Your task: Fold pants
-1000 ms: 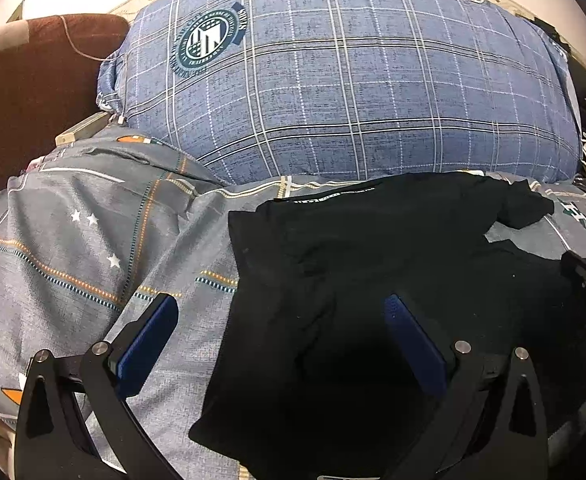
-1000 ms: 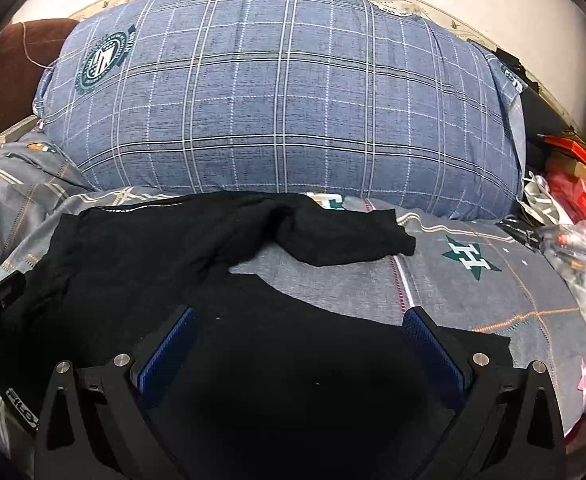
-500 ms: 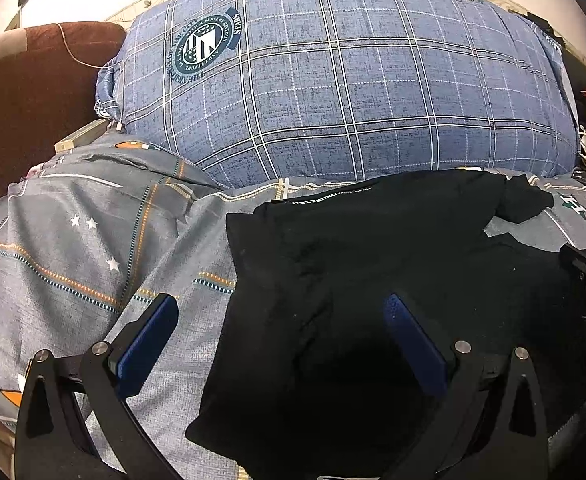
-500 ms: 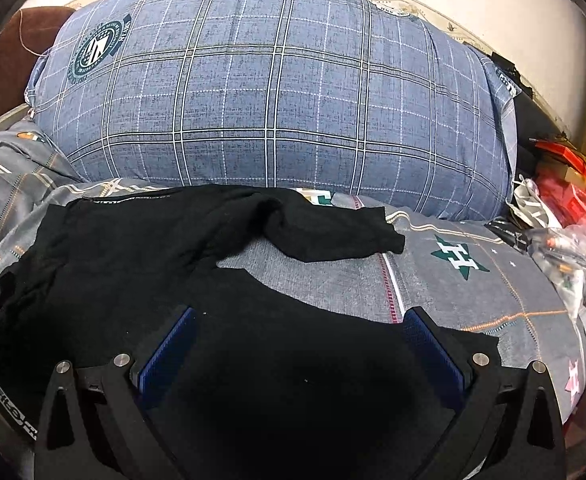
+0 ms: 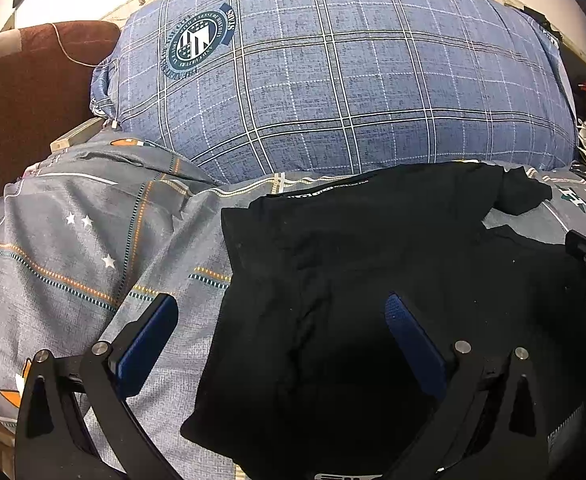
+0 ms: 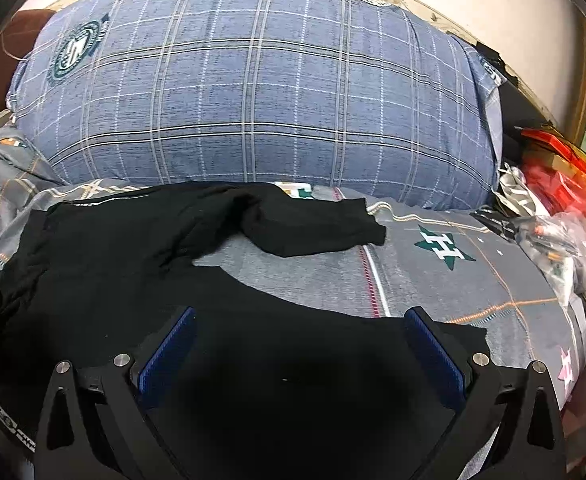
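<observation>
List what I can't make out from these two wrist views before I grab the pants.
- Near edge of the black pants: cut off by the bottom edge and gripper frames, both views.
- Pants' fold lines: lost in dark fabric.
- Waistband print: too small, left view.
- Clutter at bedside: too blurred, right view.

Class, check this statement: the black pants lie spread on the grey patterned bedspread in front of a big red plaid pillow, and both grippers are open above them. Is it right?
Not quite. The pillow is blue plaid, not red, as the right wrist view shows. The rest holds: the black pants lie spread on the grey patterned bedspread, with the left gripper and right gripper open above them.
</observation>
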The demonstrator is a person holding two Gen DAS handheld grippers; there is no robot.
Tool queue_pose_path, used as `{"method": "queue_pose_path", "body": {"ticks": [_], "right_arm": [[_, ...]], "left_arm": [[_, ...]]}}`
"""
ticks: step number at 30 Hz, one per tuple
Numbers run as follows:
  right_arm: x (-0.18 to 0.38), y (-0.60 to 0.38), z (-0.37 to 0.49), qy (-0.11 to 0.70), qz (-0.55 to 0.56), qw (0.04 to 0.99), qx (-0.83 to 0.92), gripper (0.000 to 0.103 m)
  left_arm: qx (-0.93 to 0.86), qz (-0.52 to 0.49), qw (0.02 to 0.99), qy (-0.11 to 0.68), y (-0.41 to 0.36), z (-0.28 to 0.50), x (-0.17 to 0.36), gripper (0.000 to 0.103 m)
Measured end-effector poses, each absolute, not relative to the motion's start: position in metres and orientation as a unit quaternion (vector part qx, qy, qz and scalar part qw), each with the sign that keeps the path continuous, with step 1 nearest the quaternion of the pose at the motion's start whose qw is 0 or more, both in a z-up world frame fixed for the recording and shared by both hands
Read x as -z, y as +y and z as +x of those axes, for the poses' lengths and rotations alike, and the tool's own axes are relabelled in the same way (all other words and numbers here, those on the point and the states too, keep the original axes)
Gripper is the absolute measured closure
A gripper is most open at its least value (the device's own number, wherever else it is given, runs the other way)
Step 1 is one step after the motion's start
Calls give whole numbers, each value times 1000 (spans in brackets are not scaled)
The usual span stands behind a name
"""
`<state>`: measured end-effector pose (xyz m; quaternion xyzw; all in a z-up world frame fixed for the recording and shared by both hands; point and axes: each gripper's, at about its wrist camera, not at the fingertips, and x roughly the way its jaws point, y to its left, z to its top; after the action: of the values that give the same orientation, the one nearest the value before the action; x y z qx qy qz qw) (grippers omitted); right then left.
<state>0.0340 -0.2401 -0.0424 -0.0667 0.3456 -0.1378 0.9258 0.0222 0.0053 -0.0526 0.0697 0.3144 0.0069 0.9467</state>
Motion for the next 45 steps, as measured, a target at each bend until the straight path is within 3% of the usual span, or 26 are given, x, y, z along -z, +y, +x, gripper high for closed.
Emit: {"method": "queue_pose_path", "body": {"ticks": [45], "right_arm": [[73,-212,43,411,-75,908,43,0]], "left_arm": [[-7,64,945,320,9,22,51,0]]}}
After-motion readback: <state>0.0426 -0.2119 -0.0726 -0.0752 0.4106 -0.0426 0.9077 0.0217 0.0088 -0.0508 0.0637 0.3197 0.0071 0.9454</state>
